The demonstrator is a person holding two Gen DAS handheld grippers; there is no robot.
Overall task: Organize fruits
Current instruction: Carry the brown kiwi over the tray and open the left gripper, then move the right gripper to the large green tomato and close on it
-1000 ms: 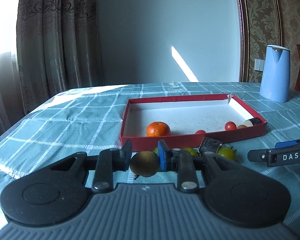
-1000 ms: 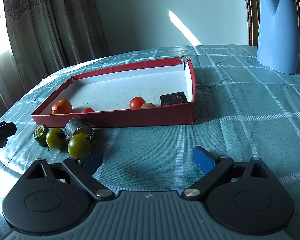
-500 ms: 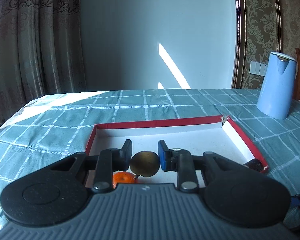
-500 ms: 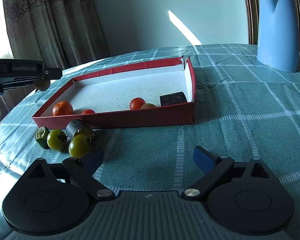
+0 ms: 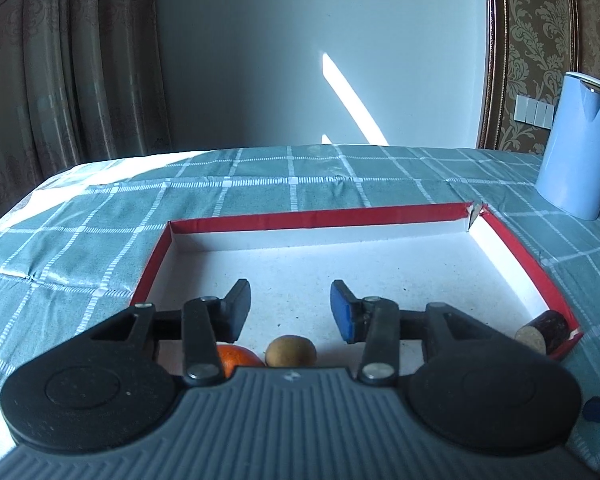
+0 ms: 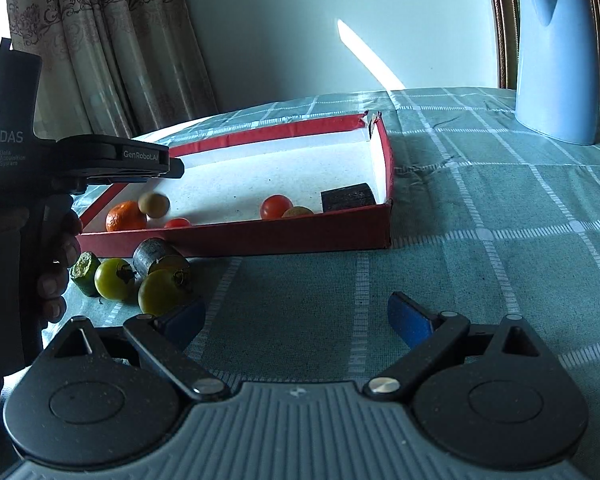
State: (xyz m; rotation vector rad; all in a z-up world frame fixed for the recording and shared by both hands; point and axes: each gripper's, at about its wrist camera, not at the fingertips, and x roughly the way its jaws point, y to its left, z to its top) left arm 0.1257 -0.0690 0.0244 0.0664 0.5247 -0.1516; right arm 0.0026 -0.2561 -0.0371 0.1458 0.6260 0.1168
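Right wrist view gives the tally: inside the red box [image 6: 236, 236], an orange [image 6: 125, 216], a kiwi [image 6: 153, 205] beside it and seemingly just let go, two red tomatoes [image 6: 276, 206], a yellowish fruit [image 6: 297, 212] and a dark block [image 6: 348, 197] in the near right corner. Outside, by the front wall on the cloth [image 6: 480, 216]: two green tomatoes [image 6: 114, 279], a cut green piece [image 6: 85, 273], a grey cylinder [image 6: 150, 254]. Roughly half sorted by the look of it, four pieces left. Plenty of bare box floor toward the far wall and right side; low rim to clear on each carry; kettle [image 6: 556, 60] well apart. Left gripper [image 5: 290, 307] over the box, jaws opening, nothing between them. Right gripper [image 6: 296, 320] low over bare cloth, jaws wide apart, empty, green tomatoes just beside its left finger.
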